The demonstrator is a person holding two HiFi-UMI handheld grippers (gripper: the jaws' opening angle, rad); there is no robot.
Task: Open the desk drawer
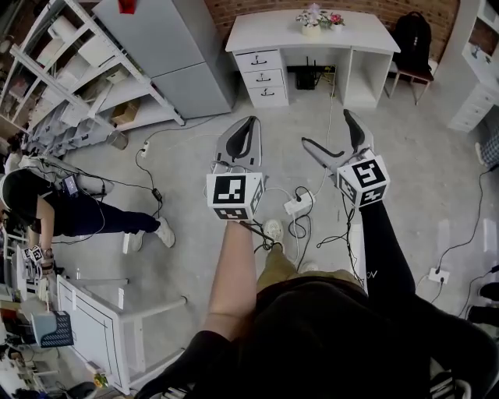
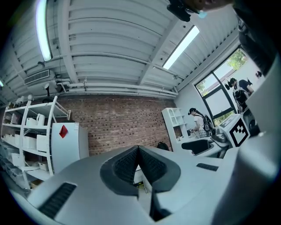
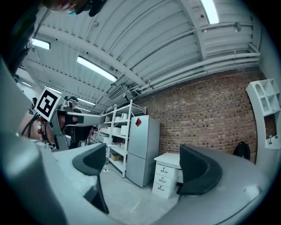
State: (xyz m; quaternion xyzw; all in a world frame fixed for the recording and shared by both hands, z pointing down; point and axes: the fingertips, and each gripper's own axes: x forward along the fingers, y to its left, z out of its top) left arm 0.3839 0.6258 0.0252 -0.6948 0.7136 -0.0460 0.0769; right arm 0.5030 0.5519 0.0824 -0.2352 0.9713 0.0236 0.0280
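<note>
Closest in: dark torso and two forearms, one bare, one in a black sleeve (image 1: 386, 249), reaching forward over a grey floor. Left gripper (image 1: 249, 125) in the bare-armed hand, jaws pressed together with nothing between them; ribbed pads (image 2: 153, 166) meeting in a single seam in the left gripper view. Right gripper (image 1: 327, 128) in the sleeved hand, jaws spread wide and empty. Both held in mid-air, pointing level, well apart from the furniture ahead.

Across the room, against a brick wall (image 3: 206, 118): white desk (image 1: 273, 31), with a stack of three drawers (image 1: 263, 78) in its left pedestal, all shut, dark handles showing. Framed between the parted jaws in the right gripper view. Flower pot (image 1: 316, 19) on the desktop.

Just left of the desk: tall grey cabinet (image 1: 175, 54) with a red diamond mark. Further left: white shelf rack (image 1: 70, 70). Right of the desk: black backpack (image 1: 412, 39) on a chair.

On the floor between grippers and desk: white power strip (image 1: 299, 204) among loose cables. Near the left edge: another person (image 1: 70, 214) in dark clothes, beside a white table (image 1: 101, 327).
</note>
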